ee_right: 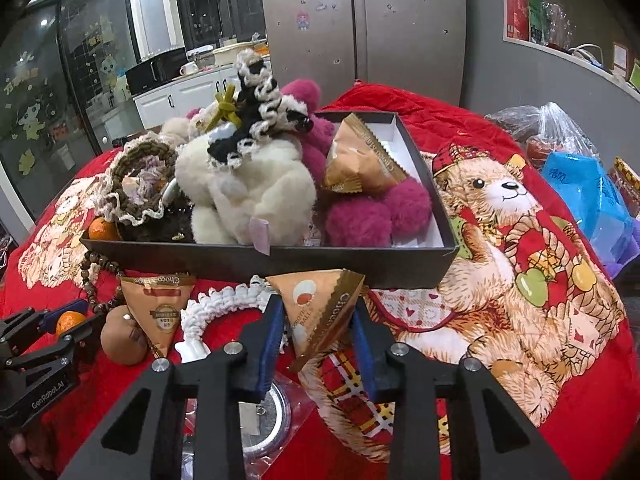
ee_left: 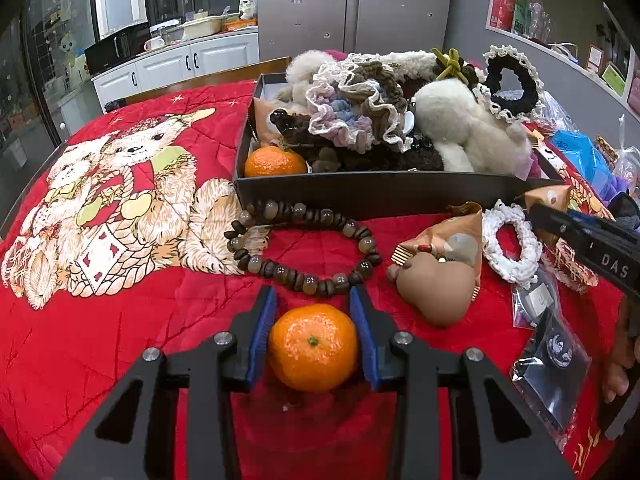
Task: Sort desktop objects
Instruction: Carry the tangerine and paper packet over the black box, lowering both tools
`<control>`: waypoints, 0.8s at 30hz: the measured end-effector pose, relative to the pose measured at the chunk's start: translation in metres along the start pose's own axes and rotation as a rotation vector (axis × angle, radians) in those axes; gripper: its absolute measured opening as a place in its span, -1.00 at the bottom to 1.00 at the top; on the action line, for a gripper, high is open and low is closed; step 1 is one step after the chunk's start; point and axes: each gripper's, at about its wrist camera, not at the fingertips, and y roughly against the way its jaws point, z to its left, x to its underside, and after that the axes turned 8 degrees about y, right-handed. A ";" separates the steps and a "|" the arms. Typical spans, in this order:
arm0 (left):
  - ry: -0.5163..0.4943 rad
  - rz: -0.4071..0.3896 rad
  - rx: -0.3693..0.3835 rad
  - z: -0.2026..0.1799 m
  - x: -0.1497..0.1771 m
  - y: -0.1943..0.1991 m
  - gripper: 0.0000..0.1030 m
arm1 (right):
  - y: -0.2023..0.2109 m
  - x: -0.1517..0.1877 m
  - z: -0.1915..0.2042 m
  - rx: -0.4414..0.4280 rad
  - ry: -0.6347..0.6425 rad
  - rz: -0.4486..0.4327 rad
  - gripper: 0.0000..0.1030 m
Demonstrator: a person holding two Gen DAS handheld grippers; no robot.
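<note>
Two grippers busy: left gripper point(ee_left: 313, 320) pinching tangerine point(ee_left: 313, 347) on red quilt point(ee_left: 120, 340); right gripper point(ee_right: 318, 330) pinching triangular snack packet point(ee_right: 320, 312) before black box point(ee_right: 360, 264).

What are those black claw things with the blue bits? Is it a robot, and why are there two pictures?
No robot: a person holds two grabbing tools, each with a camera looking along its fingers. One picture is from the left gripper; its blue fingers squeeze a mandarin. The other is from the right gripper, pinching a triangular snack packet. A red bear blanket covers the table. On it lie a bead bracelet and a black box full of fluffy hair ties.
</note>
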 end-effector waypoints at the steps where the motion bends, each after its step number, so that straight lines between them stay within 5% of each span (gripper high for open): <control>1: 0.000 0.000 -0.001 0.000 0.000 0.000 -0.25 | 0.001 0.000 0.000 0.004 0.003 -0.006 -0.37; 13: 0.027 0.021 0.040 0.010 0.003 0.014 -0.26 | 0.031 -0.008 0.011 0.015 0.058 -0.077 -0.38; 24: 0.017 -0.036 0.084 -0.001 -0.001 0.049 -0.26 | 0.052 -0.006 0.031 -0.011 0.081 -0.097 -0.38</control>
